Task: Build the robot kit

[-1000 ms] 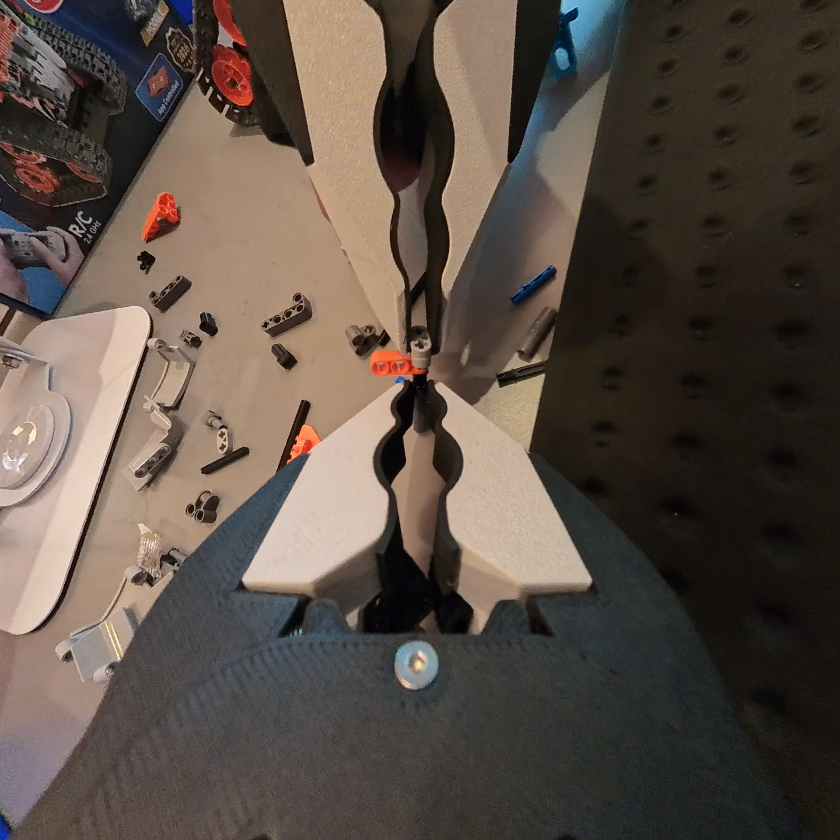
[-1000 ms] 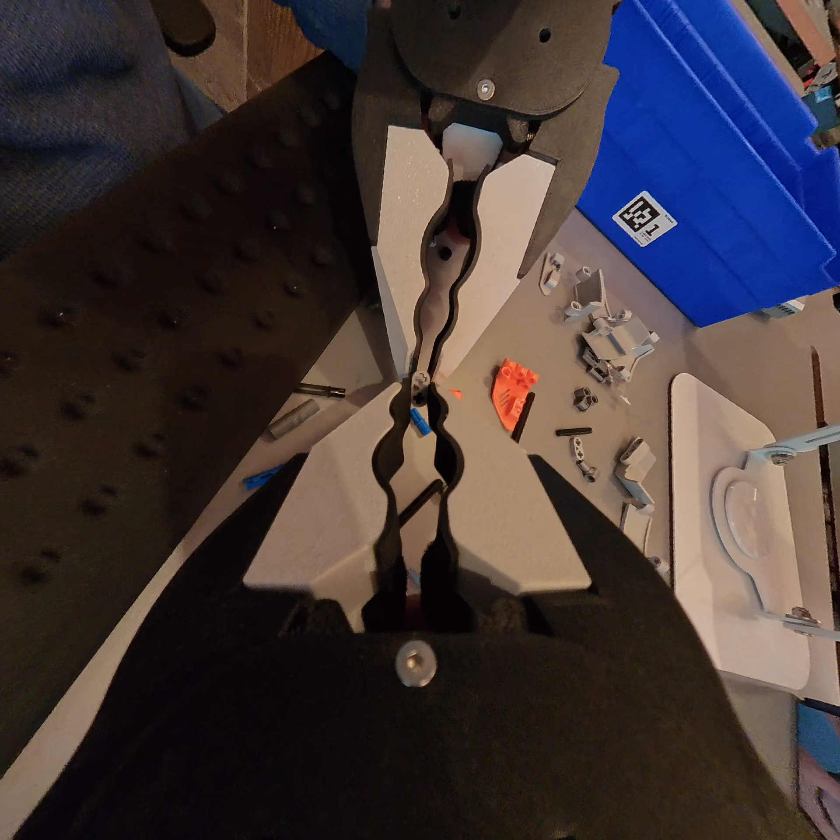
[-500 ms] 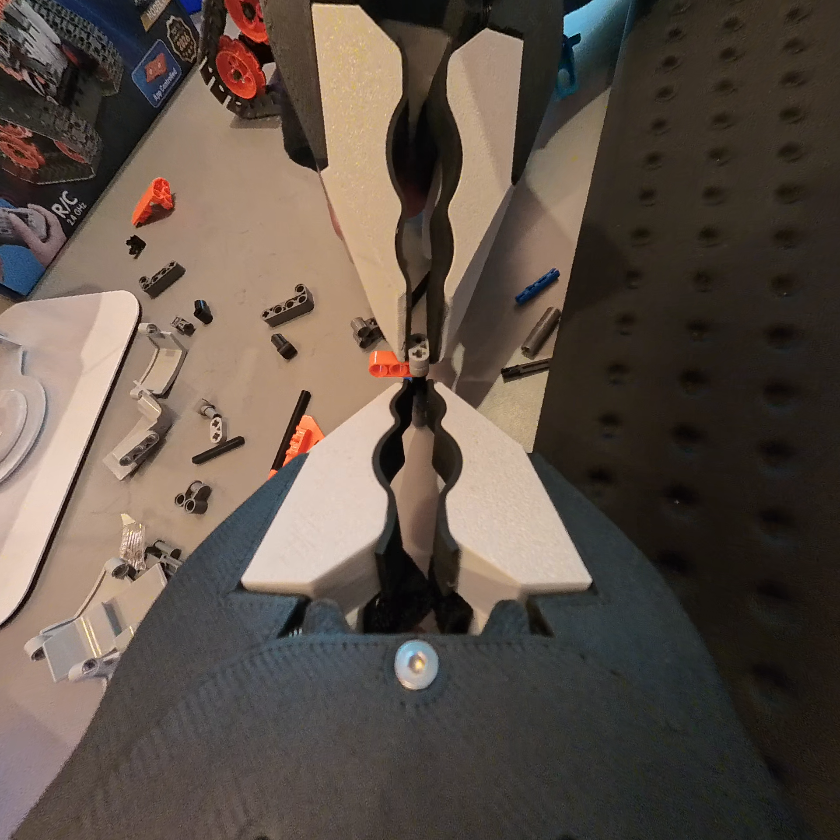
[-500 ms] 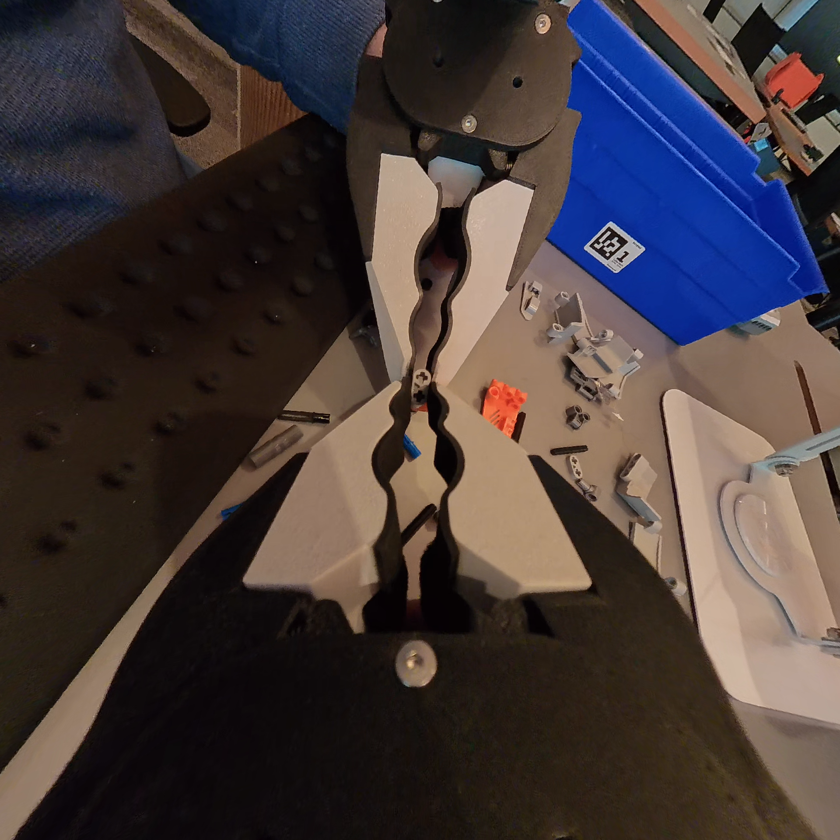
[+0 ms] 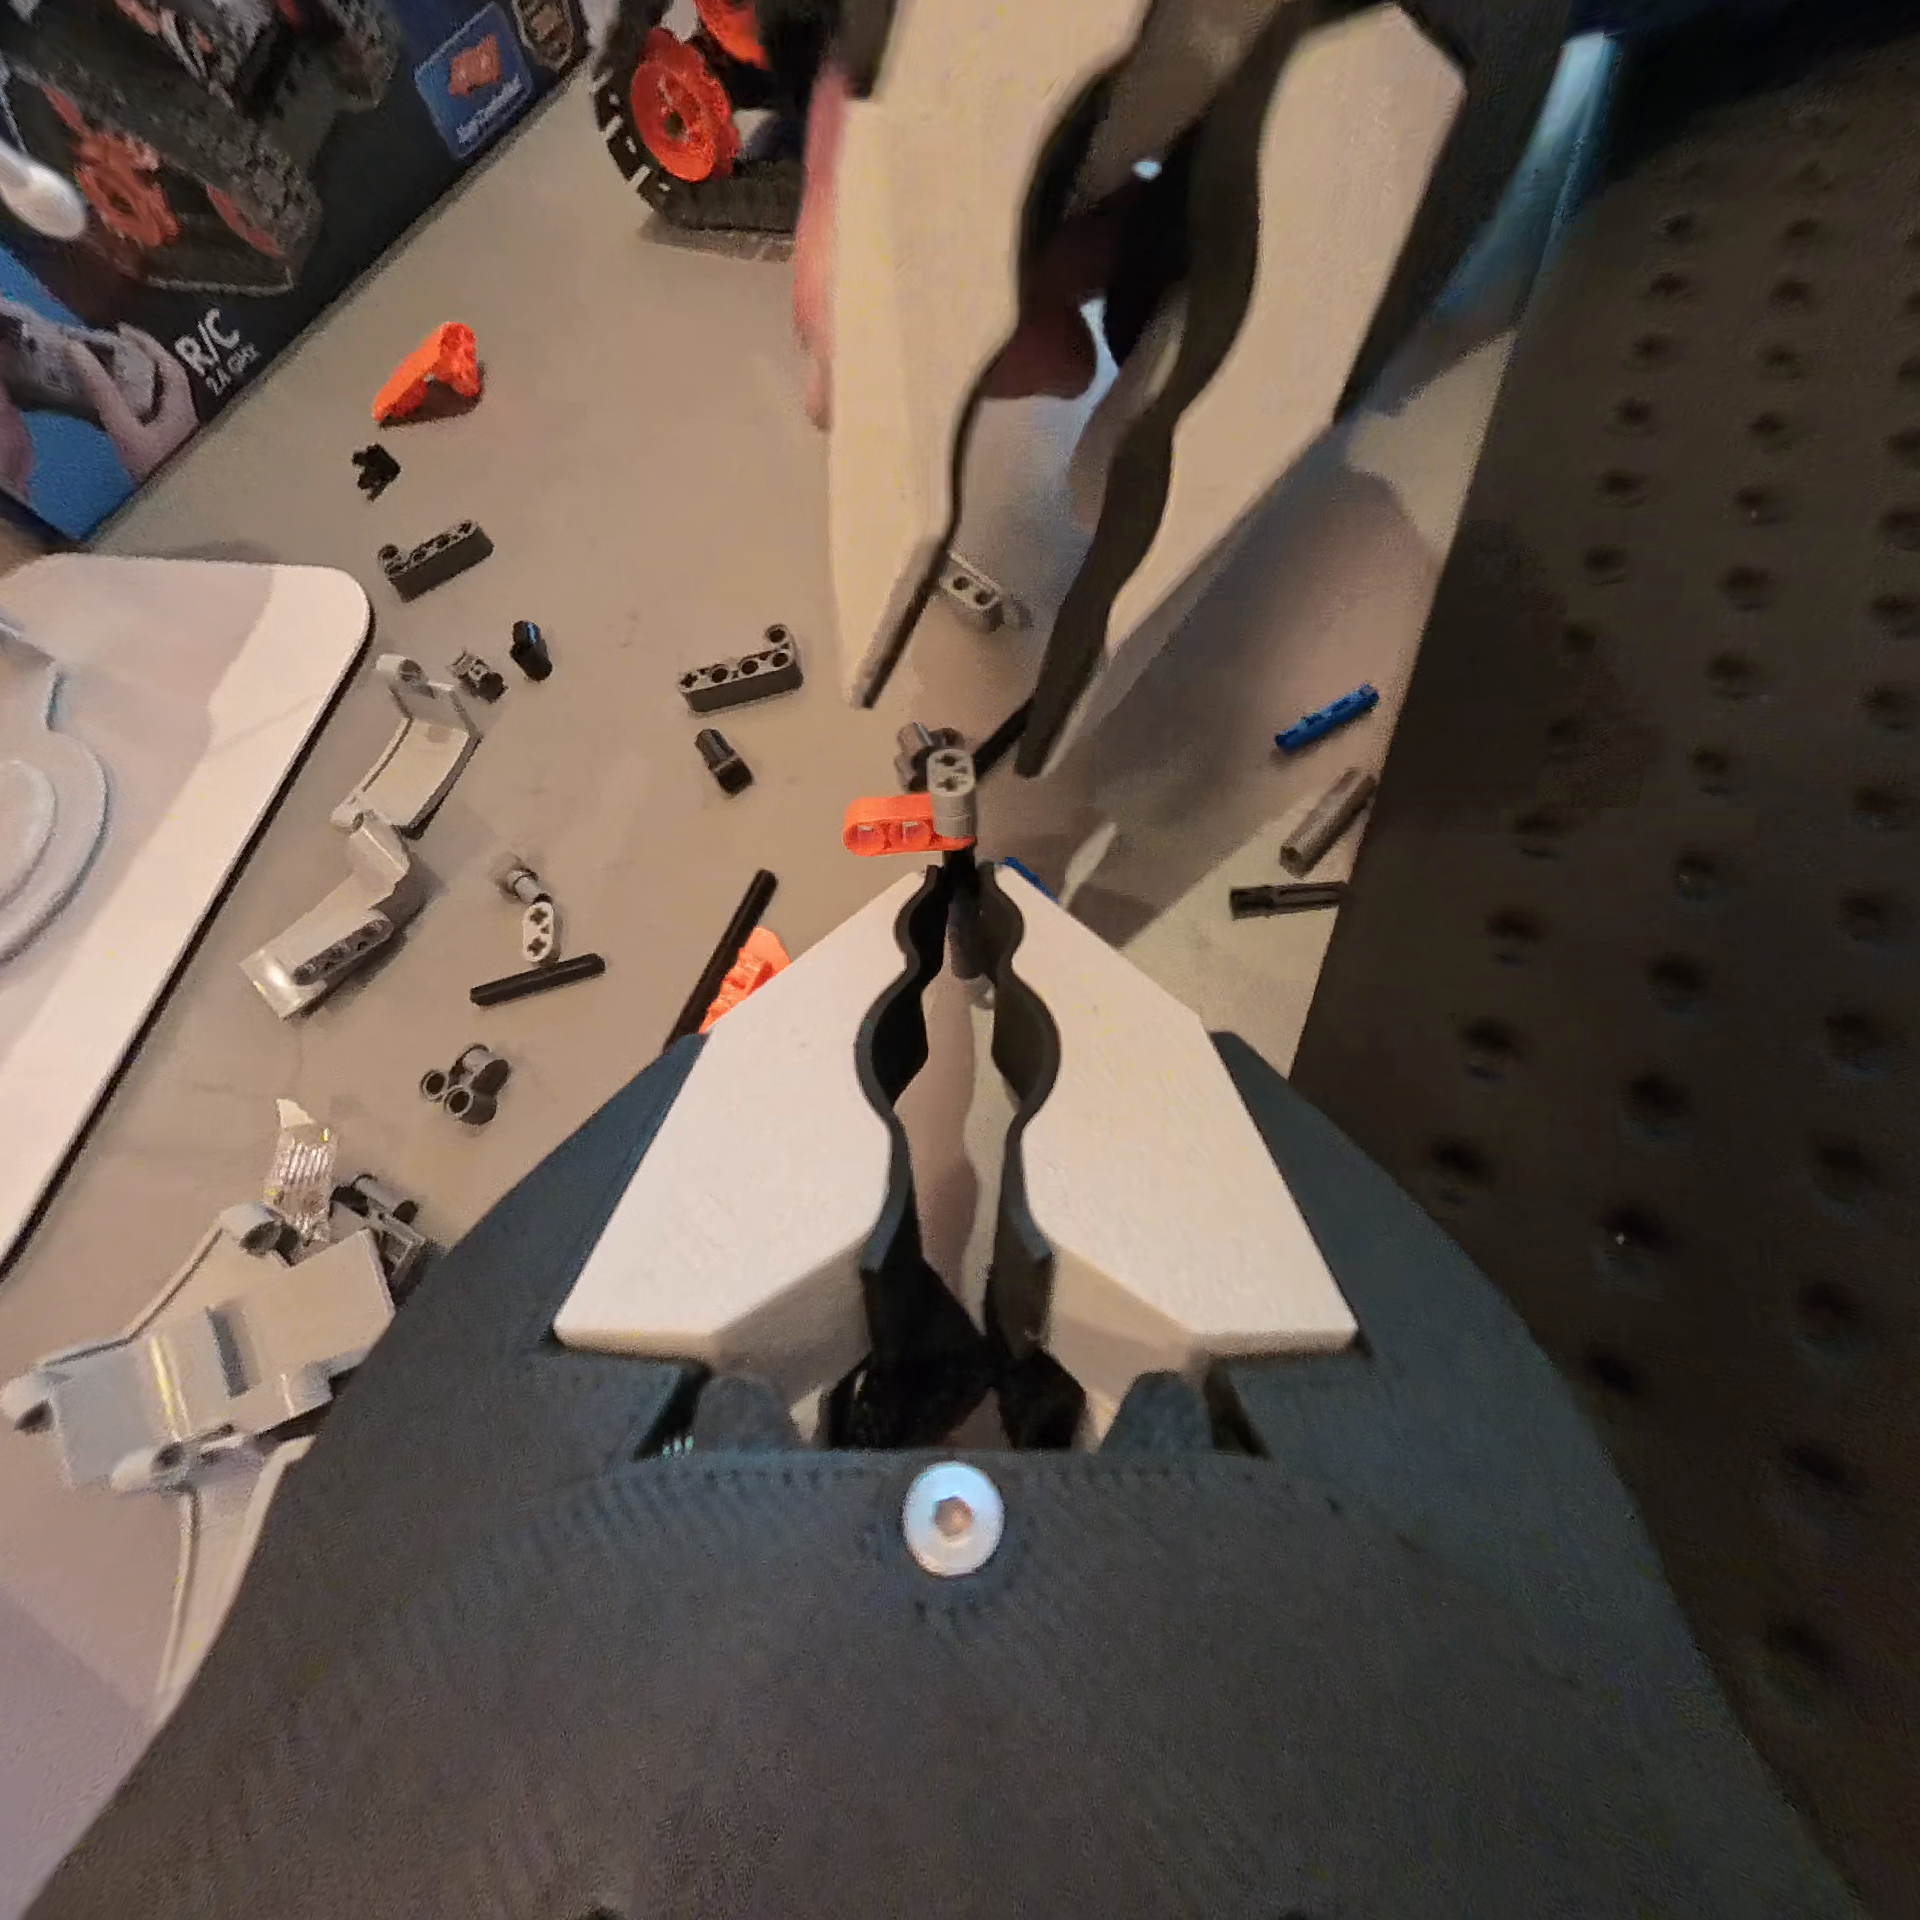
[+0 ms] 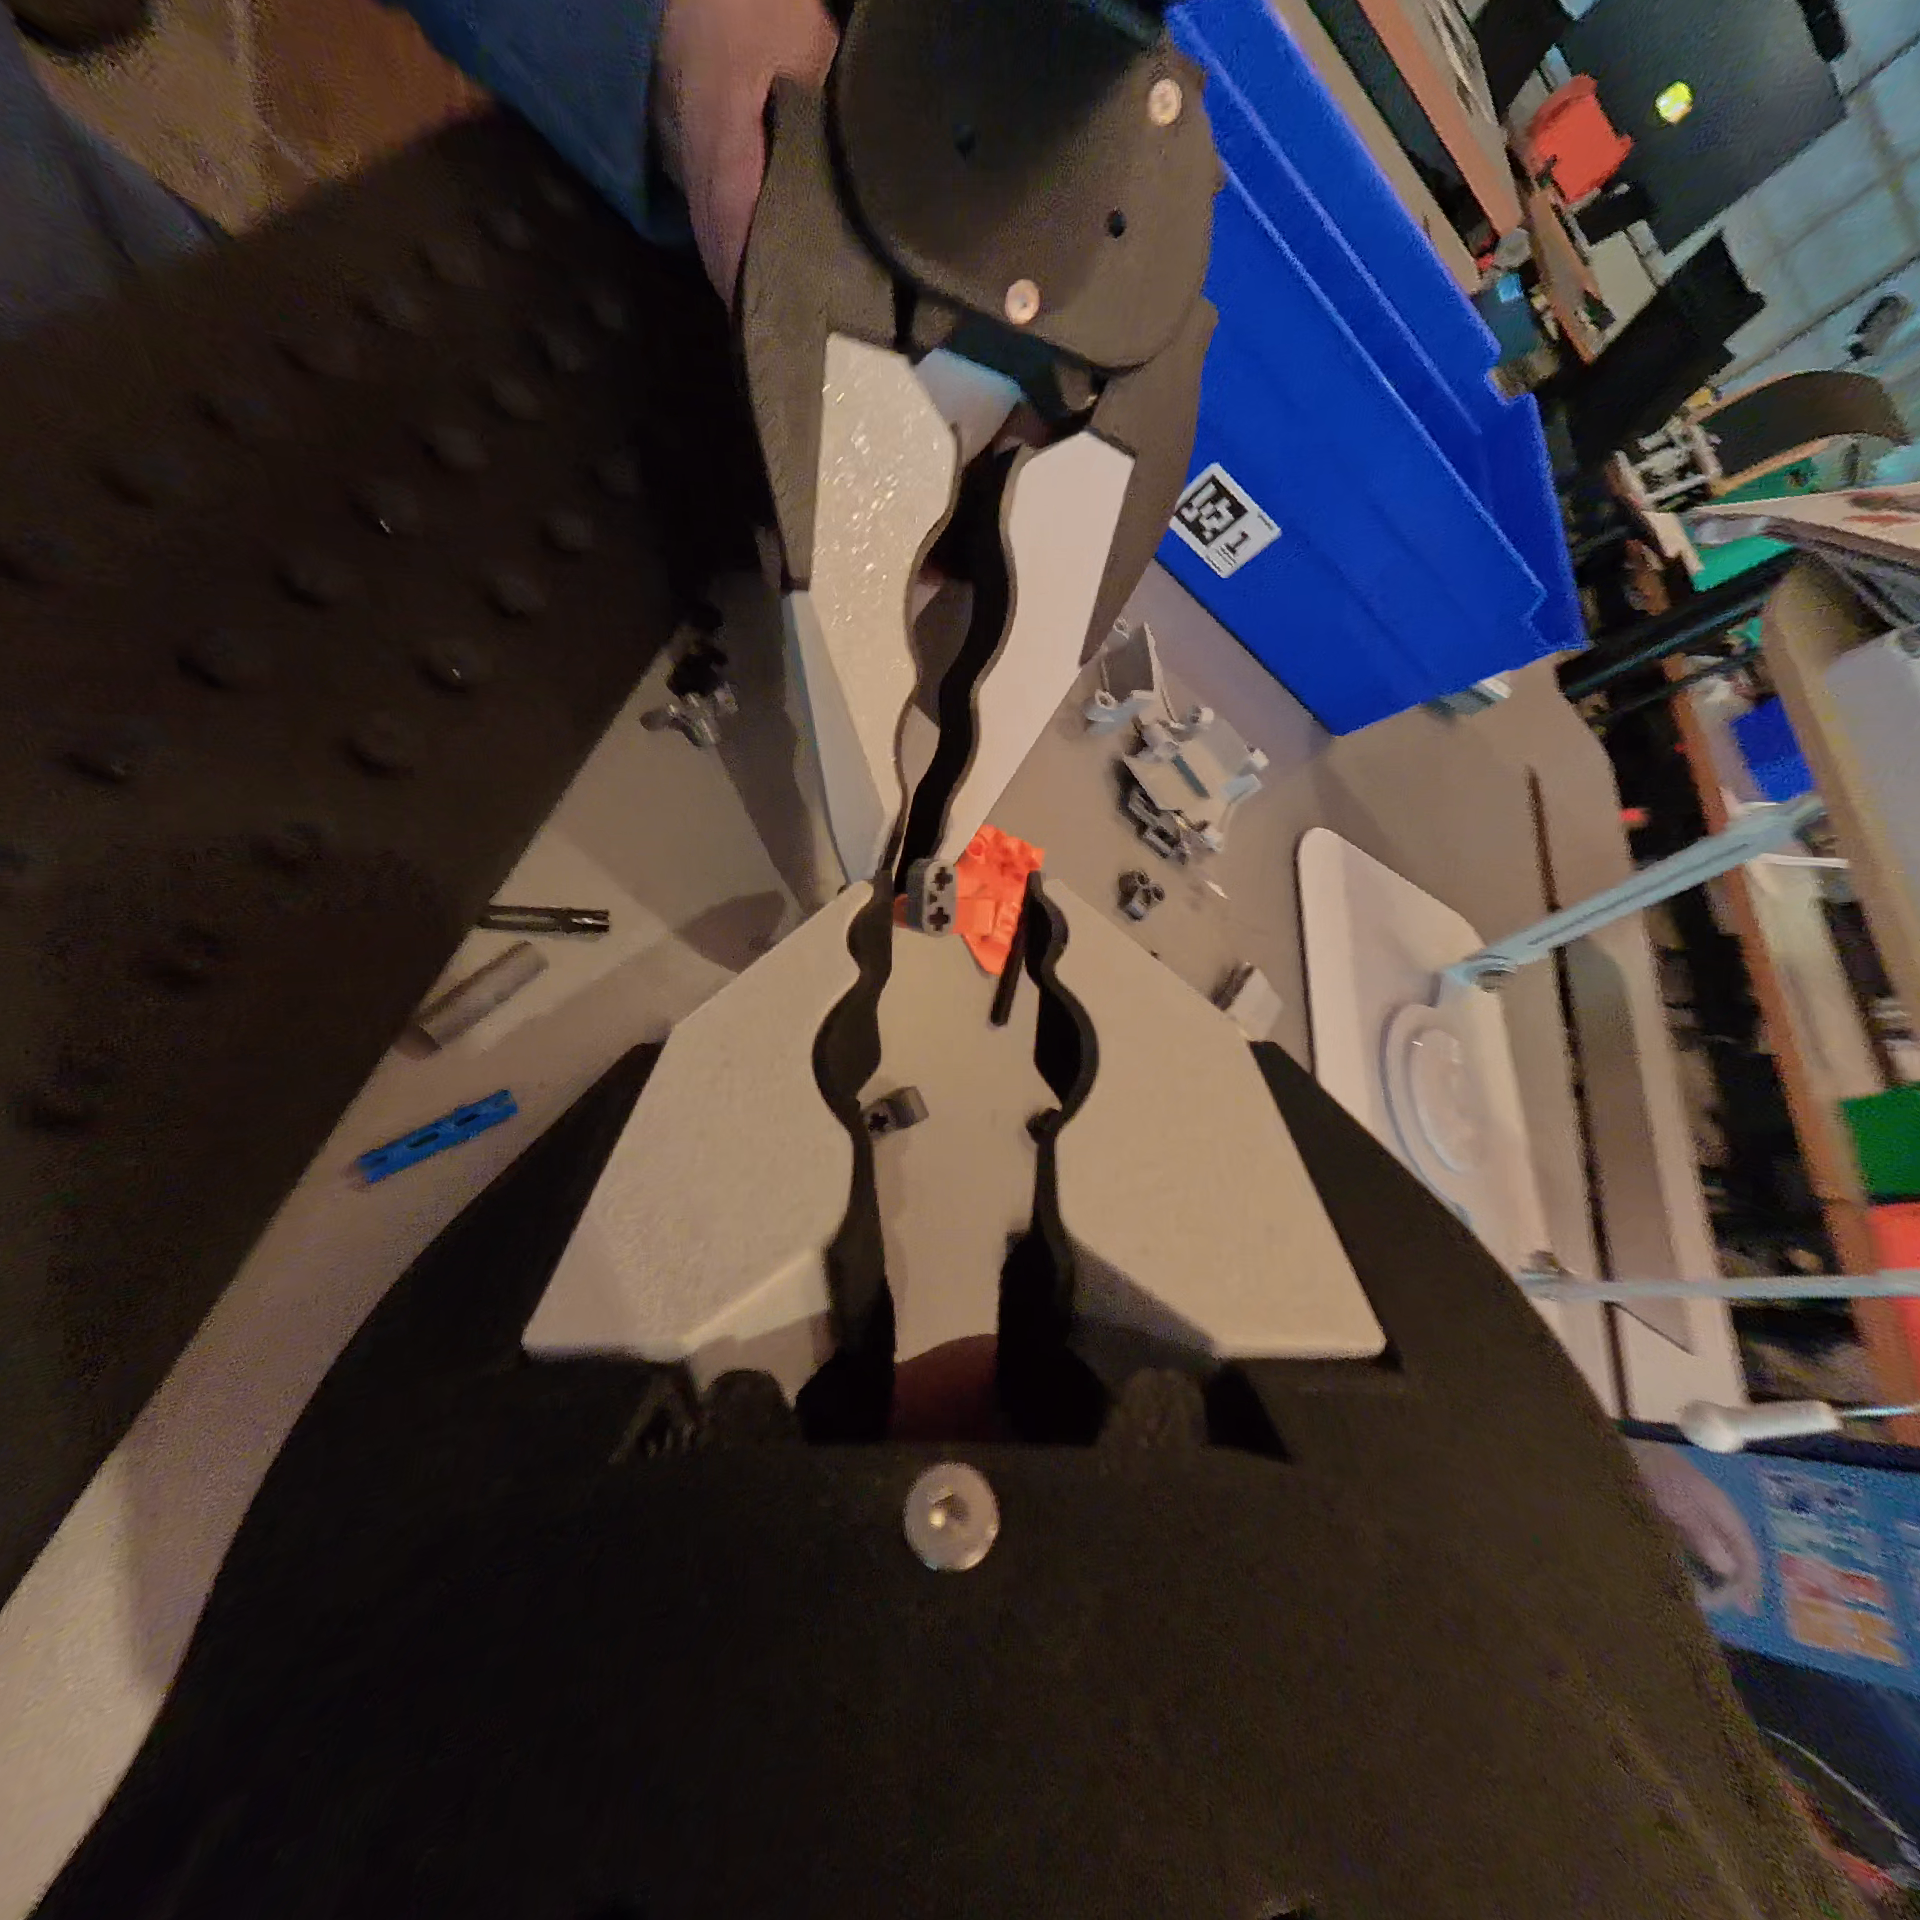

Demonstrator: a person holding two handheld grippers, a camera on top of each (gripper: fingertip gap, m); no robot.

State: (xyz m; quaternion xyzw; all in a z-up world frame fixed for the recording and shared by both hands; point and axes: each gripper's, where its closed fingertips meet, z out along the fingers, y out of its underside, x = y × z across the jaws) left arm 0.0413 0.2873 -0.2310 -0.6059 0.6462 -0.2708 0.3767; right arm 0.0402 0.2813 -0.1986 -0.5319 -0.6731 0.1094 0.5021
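Note:
My left gripper is shut on a small assembly: a grey connector with an orange beam sticking out to its left, held above the grey table. My right gripper is open, with its jaws on either side of the same grey connector and a clear gap at the right jaw. In the left wrist view the right gripper is blurred and stands open just beyond the assembly. In the right wrist view the left gripper comes down from the top, shut on the connector.
A black studded mat lies along one side. Loose grey, black and orange pieces are scattered on the table, with a blue pin. A white board, a toy box and a blue bin stand around. Less than 4 cm separates the two grippers' tips.
My right gripper was shut on the grey connector and has opened and drawn back a little. My left gripper still holds the assembly. Both views have shifted slightly.

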